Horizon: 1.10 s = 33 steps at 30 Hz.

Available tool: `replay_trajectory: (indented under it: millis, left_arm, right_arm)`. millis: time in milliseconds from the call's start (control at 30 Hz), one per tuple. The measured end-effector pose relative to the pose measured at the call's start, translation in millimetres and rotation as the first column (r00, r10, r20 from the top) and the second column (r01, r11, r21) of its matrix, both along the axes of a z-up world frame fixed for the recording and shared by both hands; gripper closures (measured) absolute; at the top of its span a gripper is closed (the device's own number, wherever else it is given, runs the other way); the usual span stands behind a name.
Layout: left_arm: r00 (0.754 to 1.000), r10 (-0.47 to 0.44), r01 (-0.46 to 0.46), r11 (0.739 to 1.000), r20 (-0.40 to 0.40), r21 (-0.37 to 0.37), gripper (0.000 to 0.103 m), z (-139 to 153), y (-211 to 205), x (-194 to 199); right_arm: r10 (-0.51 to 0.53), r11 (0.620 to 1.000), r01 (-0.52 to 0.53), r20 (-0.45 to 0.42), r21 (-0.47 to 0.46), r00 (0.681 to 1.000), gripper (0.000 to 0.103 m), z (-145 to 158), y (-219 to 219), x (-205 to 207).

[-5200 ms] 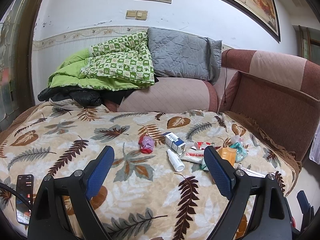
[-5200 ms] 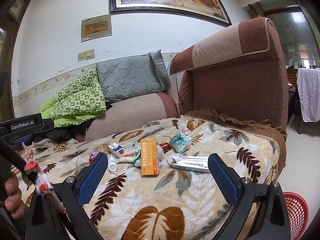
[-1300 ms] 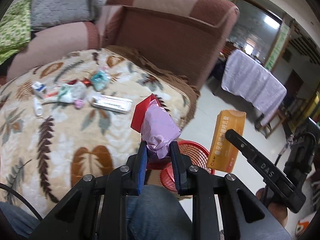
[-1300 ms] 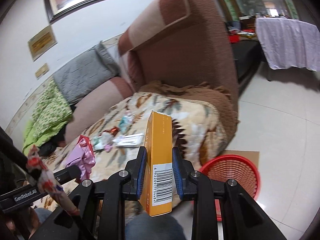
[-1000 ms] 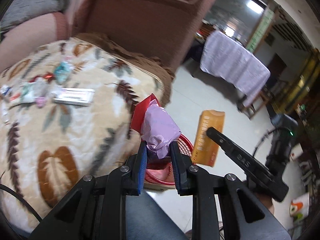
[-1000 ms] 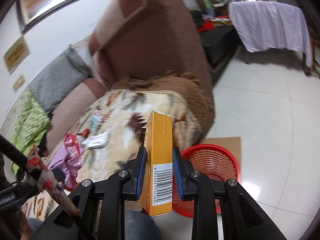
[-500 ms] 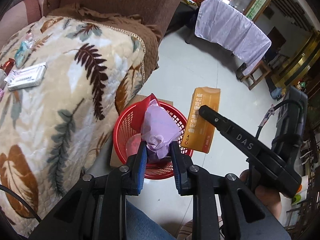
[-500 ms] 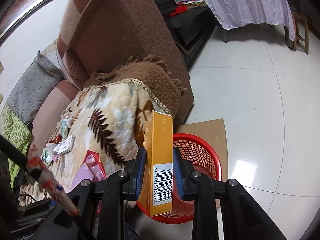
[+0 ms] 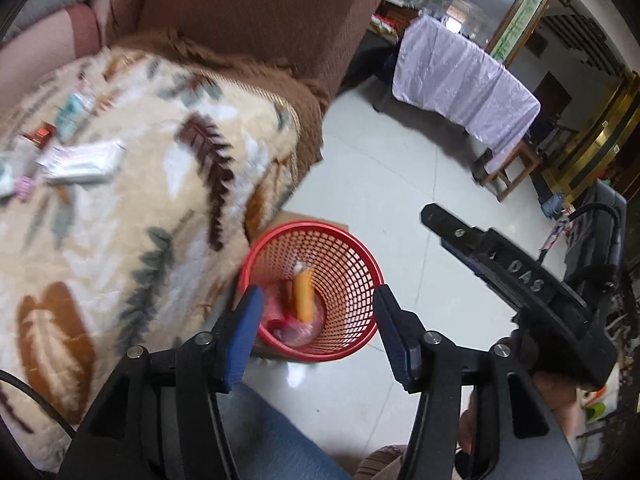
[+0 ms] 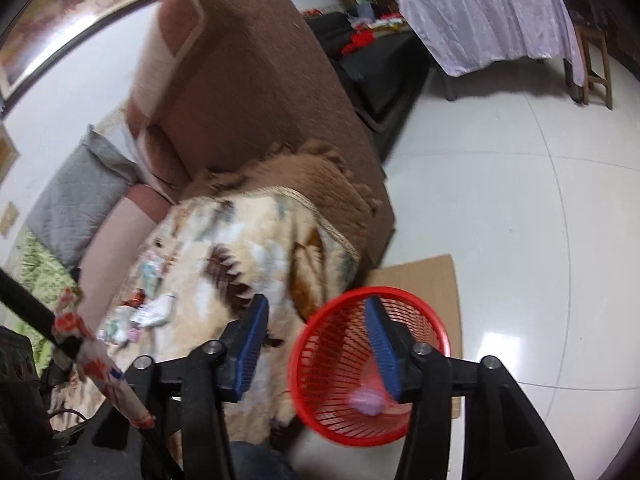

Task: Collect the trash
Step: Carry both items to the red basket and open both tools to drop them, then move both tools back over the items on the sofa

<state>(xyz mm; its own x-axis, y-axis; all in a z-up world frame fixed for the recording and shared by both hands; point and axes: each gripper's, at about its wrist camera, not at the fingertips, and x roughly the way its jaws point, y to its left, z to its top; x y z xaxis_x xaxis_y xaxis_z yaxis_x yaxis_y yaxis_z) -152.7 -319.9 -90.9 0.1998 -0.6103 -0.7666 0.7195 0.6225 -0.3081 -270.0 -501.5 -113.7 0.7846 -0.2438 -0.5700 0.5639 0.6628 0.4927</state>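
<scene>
Left gripper and right gripper both gaped wide, empty, over the red basket. Orange box lay inside it; "DAS" was marked on the right gripper's side.

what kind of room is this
Most likely a home living room: a brown sofa under a leaf-print blanket, a tiled floor and a table under a pale cloth further back.
</scene>
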Motion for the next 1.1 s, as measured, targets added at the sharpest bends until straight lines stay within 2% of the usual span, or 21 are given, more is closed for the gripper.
replay_trajectory:
  millis: [100,233,300,467,533,700,967,1100]
  left_arm:
    - [0.996,0.055,-0.053,0.998,0.067,-0.029,0.045,24,29,-13]
    - [0.972,0.169,-0.162,0.985,0.165,-0.058,0.037,60,78,-34]
    - [0.947,0.241,-0.229,0.970,0.214,-0.077,0.034,79,108,-45]
    - [0.888,0.369,-0.343,0.929,0.274,-0.141,0.030,110,165,-62]
    - [0.869,0.410,-0.379,0.911,0.277,-0.162,0.030,119,184,-67]
    - [0.842,0.456,-0.409,0.888,0.288,-0.211,0.029,135,209,-78]
    - [0.827,0.491,-0.435,0.868,0.274,-0.241,0.029,138,223,-81]
    - [0.819,0.503,-0.442,0.860,0.276,-0.256,0.029,145,229,-86]
  right_arm:
    - [0.041,0.998,-0.039,0.073,-0.042,0.997,0.036,26,26,-8]
    - [0.154,0.983,-0.138,0.136,-0.121,0.979,0.024,59,73,-11]
    - [0.229,0.964,-0.201,0.154,-0.176,0.961,0.021,78,99,-11]
    - [0.337,0.918,-0.278,0.183,-0.284,0.924,0.012,109,151,-21]
    - [0.364,0.902,-0.297,0.183,-0.312,0.913,0.012,118,167,-21]
    - [0.420,0.873,-0.343,0.178,-0.347,0.890,0.011,127,194,-22]
    - [0.457,0.851,-0.376,0.167,-0.366,0.874,0.010,129,209,-27]
    - [0.452,0.858,-0.373,0.175,-0.355,0.875,0.010,131,206,-31]
